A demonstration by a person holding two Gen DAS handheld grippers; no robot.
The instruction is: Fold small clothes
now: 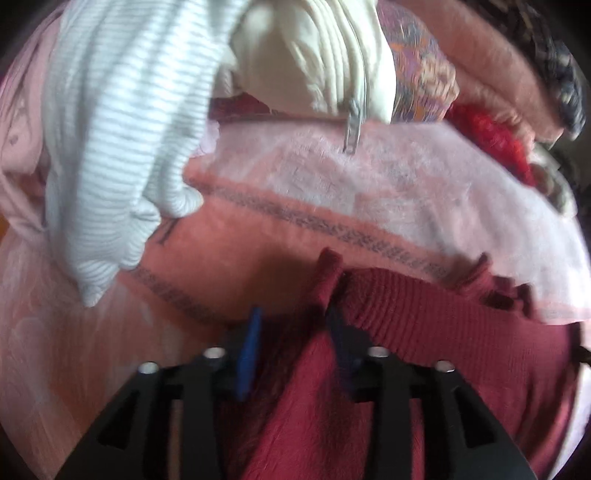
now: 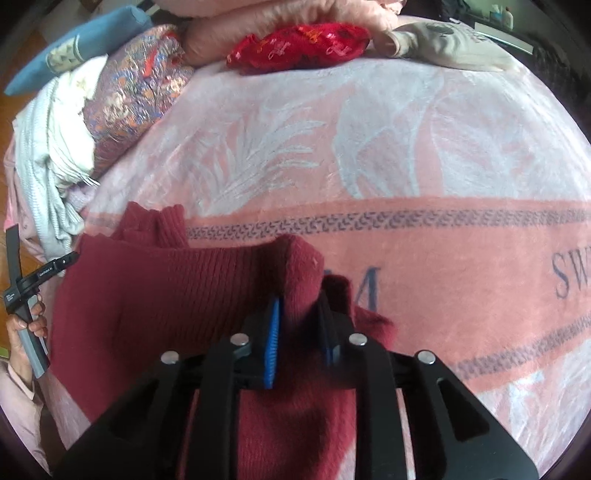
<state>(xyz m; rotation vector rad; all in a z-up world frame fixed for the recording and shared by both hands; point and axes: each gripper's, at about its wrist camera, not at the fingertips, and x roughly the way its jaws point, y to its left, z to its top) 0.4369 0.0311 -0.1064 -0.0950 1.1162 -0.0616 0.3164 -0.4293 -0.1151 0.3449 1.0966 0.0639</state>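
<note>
A dark red ribbed knit sweater (image 2: 155, 291) lies on the pink blanket (image 2: 369, 155), held up along one edge by both grippers. My right gripper (image 2: 301, 314) is shut on a bunched corner of the sweater, which sticks up between its blue pads. My left gripper (image 1: 295, 321) is shut on another part of the sweater (image 1: 424, 332); red cloth fills the gap between its fingers. The left gripper's handle (image 2: 26, 291) and the hand on it show at the left edge of the right wrist view.
A pile of clothes sits at the left: a white-and-grey striped garment (image 1: 122, 140), a cream zipped garment (image 1: 325, 55) and a multicoloured patterned one (image 2: 136, 88). A red embroidered item (image 2: 303, 44), a beige garment (image 2: 450, 44) and folded pink bedding (image 2: 280, 14) lie at the far side.
</note>
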